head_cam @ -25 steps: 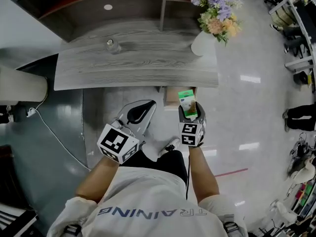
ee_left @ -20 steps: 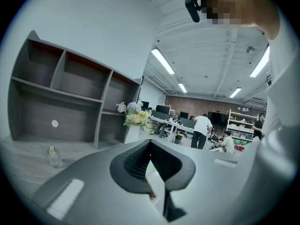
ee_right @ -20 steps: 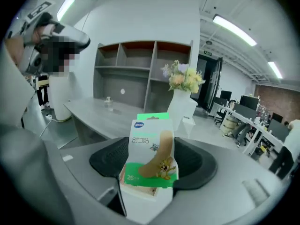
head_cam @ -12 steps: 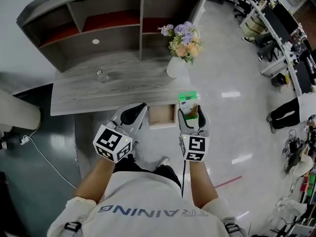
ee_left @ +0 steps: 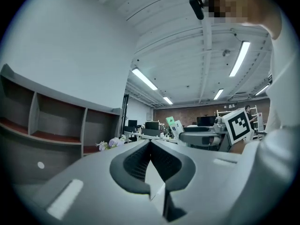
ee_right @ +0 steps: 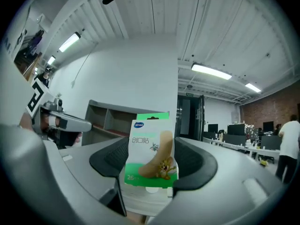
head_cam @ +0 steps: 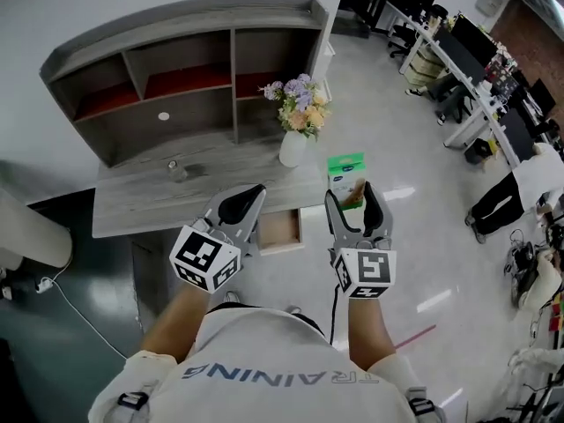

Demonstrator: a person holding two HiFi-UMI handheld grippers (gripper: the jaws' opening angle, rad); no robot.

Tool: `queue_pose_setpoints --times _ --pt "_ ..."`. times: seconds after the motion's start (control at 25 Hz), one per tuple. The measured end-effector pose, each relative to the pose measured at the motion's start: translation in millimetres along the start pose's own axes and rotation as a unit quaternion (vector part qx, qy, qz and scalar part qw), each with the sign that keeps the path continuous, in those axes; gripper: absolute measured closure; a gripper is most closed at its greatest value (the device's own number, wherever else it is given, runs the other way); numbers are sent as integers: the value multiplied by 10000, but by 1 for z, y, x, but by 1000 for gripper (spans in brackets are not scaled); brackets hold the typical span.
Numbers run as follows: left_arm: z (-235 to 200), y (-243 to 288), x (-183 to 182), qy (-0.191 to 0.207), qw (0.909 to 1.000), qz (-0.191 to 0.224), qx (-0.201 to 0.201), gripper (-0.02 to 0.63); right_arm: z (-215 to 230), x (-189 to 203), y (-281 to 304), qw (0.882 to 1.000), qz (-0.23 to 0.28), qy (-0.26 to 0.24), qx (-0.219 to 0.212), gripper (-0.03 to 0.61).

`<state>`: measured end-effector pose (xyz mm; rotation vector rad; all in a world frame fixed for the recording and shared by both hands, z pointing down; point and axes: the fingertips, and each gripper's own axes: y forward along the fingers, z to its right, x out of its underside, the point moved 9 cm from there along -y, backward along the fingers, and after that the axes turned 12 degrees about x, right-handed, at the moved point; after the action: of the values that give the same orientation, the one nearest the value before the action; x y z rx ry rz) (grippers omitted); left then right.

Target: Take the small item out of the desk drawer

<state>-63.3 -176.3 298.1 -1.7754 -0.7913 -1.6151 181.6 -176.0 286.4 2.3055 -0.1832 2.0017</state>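
My right gripper (head_cam: 351, 201) is shut on a small green-and-white box (head_cam: 345, 176) with a cartoon print, held upright above the desk's right end. In the right gripper view the box (ee_right: 151, 158) stands between the two dark pads (ee_right: 197, 165). My left gripper (head_cam: 240, 204) is shut with nothing in it, its jaws meeting at the tips (ee_left: 151, 146), and it hovers over the desk's front edge. The desk drawer (head_cam: 280, 230) hangs pulled out between the two grippers and looks bare inside. From the left gripper view the box (ee_left: 173, 124) shows in the right gripper (ee_left: 201, 136).
A grey wooden desk (head_cam: 159, 205) carries a white vase of flowers (head_cam: 295, 123) and a small glass (head_cam: 174, 171). A shelf unit (head_cam: 189, 69) stands behind it. Office desks and chairs (head_cam: 458, 69) fill the far right, over glossy floor.
Both grippers have come up and away from the drawer, the right one carrying the box higher. The head view has tilted up, so more of the shelf and room shows.
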Motion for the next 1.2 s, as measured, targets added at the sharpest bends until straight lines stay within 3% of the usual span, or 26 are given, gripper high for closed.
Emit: queue_pose_setpoints --times 0.28,1.2 --pt "10 13 -15 104 9996 155 219 615 17 -40 -14 9986 500 97 161 258" --pt "3 25 -5 -27 9996 119 254 615 22 -30 -2 9990 372 92 223 258"
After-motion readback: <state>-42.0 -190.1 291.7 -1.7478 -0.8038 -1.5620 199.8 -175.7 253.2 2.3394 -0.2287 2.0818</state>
